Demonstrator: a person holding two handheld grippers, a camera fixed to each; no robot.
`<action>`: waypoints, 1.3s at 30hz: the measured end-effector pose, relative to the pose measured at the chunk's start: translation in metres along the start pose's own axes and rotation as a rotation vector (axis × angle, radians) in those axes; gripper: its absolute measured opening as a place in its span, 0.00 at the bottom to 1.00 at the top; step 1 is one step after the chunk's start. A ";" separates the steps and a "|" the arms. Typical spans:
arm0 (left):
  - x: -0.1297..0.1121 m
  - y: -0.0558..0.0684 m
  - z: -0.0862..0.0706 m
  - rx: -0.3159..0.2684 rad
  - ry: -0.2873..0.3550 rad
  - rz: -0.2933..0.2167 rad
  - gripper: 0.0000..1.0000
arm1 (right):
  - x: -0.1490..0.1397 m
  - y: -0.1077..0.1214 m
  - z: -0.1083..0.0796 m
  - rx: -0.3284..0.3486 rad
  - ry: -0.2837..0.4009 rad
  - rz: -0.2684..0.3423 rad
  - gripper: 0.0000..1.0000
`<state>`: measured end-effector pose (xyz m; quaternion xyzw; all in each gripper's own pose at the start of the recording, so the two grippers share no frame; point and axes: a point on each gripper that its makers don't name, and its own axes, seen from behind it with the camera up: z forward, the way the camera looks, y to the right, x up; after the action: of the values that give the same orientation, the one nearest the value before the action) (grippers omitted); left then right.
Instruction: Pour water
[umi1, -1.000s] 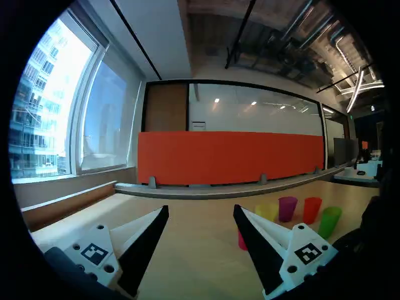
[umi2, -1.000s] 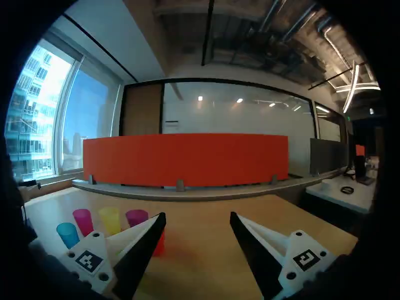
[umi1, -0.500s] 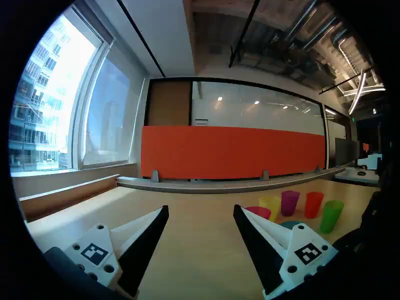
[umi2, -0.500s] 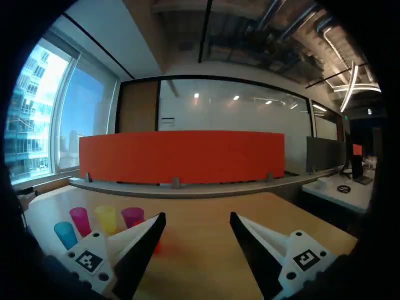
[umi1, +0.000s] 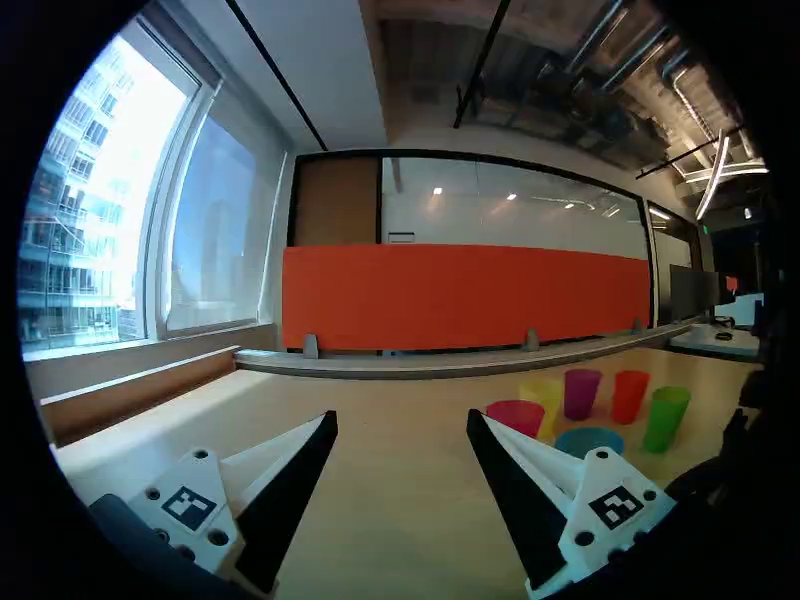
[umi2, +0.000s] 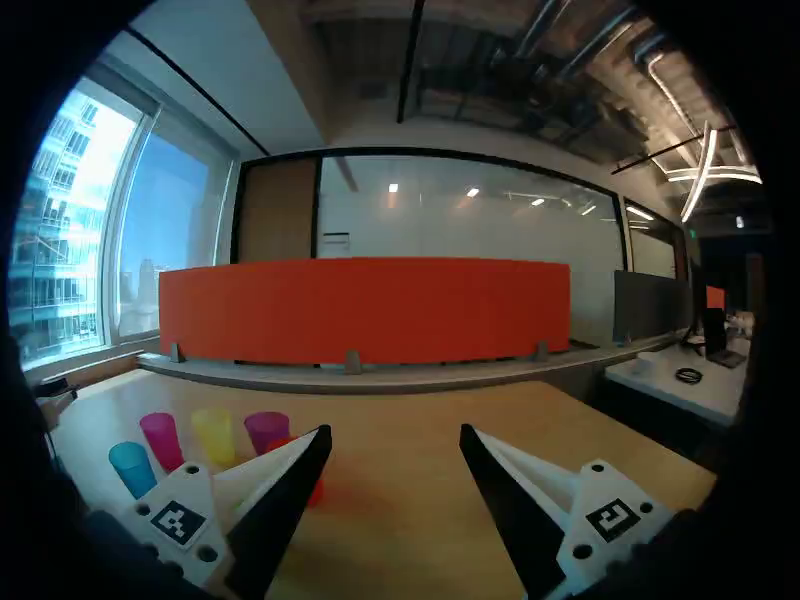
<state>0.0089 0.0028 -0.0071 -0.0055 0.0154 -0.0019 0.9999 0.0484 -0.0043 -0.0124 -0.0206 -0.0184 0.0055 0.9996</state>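
Where the right hand-held gripper (umi2: 395, 432) crosses, a red cup (umi2: 316, 491) half hides.

In the left gripper view, one finger (umi1: 510, 480) of my left gripper (umi1: 400, 414) sits in front of the pink cup (umi1: 515, 414) and the blue cup (umi1: 588, 440), so I see just their tops. The pink cup covers part of the yellow cup (umi1: 547, 392). I cannot tell if any cup has water in it.

In the right gripper view, a finger (umi2: 275, 500) of my right gripper (umi2: 395, 428) hides most of the red cup (umi2: 316, 490) and the bottom of the purple cup (umi2: 266, 428). The dark thing (umi2: 688, 378) on the far white desk (umi2: 660, 385) is too small to name.
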 end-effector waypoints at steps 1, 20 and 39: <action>-0.001 0.000 0.000 0.001 -0.005 0.000 0.96 | 0.000 0.000 0.000 -0.001 0.000 0.000 0.99; -0.007 -0.002 0.003 0.000 -0.030 0.003 0.96 | -0.001 0.011 -0.005 -0.005 0.005 0.018 0.99; -0.007 -0.001 0.004 0.000 -0.030 0.003 0.96 | -0.001 0.003 -0.005 0.020 0.071 -0.034 0.99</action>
<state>0.0022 0.0024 -0.0032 -0.0053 0.0003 -0.0002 1.0000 0.0470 -0.0017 -0.0173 -0.0105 0.0170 -0.0120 0.9997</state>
